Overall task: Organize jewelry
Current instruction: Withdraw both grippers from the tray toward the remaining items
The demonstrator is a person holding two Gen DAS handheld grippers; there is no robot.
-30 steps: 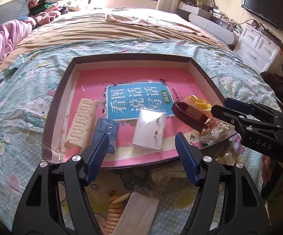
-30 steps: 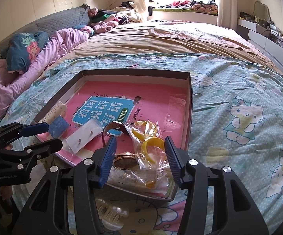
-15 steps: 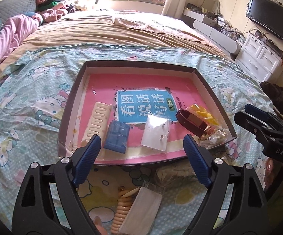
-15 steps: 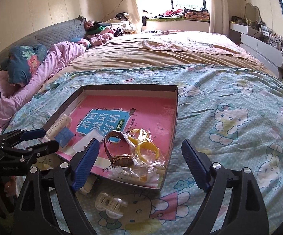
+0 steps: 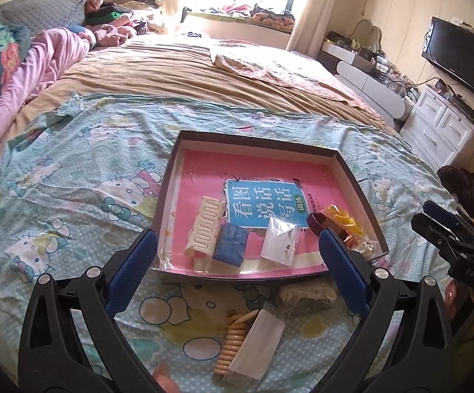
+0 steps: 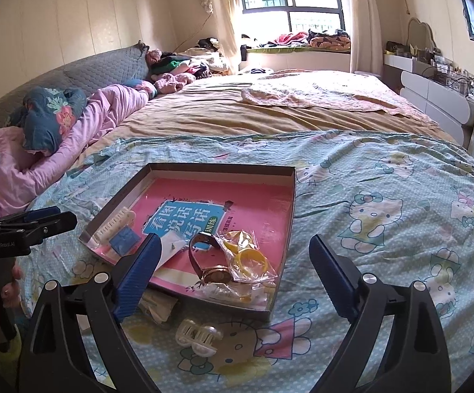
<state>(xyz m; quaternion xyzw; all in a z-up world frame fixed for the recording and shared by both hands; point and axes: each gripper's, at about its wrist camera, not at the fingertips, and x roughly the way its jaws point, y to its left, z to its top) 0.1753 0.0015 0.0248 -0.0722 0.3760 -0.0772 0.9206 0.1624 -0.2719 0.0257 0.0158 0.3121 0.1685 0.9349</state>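
Observation:
A dark-rimmed tray (image 5: 358,193) with a pink book as its floor lies on the bed. In it are a cream comb clip (image 5: 204,229), a blue box (image 5: 230,244), a clear earring bag (image 5: 279,240), a brown-strap watch (image 6: 210,268) and bagged yellow bangles (image 6: 246,258). My left gripper (image 5: 237,245) hovers above the tray's near edge, jaws opening, nothing between them. My right gripper (image 6: 235,245) hangs over the tray's near right corner, jaws also opening and empty. Each gripper shows at the edge of the other's view: right gripper (image 5: 428,217), left gripper (image 6: 58,216).
On the cartoon-cat sheet (image 6: 384,216) before the tray lie a beige coil hair tie (image 5: 233,340), a white packet (image 5: 256,347), a crumpled bag (image 5: 306,294) and a clear hair claw (image 6: 197,332). Pink bedding and pillows lie far left, white drawers (image 5: 440,124) on the right.
Both grippers have drawn back and upward from the tray, and their jaws have spread much wider. The items in the tray lie where they were.

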